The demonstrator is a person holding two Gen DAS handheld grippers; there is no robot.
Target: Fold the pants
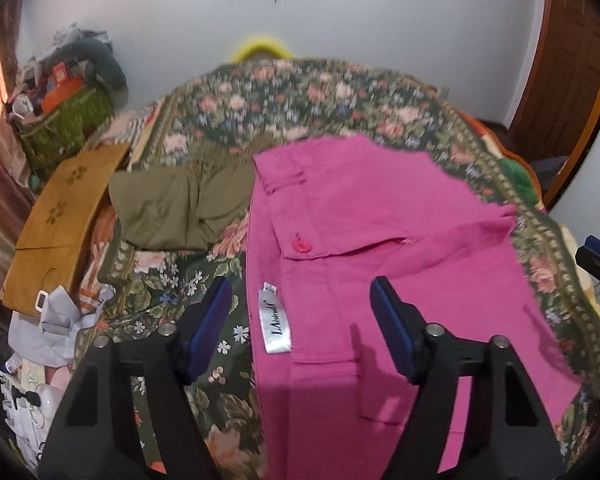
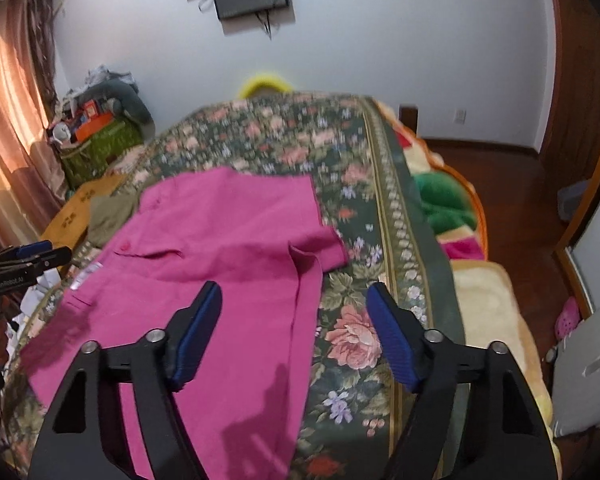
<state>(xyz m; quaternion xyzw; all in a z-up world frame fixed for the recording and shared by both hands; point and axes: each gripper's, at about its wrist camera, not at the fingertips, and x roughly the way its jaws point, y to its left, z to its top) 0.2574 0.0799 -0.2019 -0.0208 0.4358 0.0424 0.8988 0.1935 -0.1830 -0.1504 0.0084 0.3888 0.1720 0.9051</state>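
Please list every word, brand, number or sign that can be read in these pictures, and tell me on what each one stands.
"GenRobot.AI": white letters on the black body of the left claw, seen in the right wrist view.
"L.Arinall", or close to it; the script is slanted and unsure: white label on the pink pants.
Boxes in the green basket: print too blurred to read.

Both wrist views close above bed [image 1: 340, 92] — facing wall [image 2: 380, 60], sharing pink pants [image 1: 380, 240]

Floral bedspread [image 1: 340, 92] under pink pants [image 1: 380, 240], olive garment [image 1: 172, 208]
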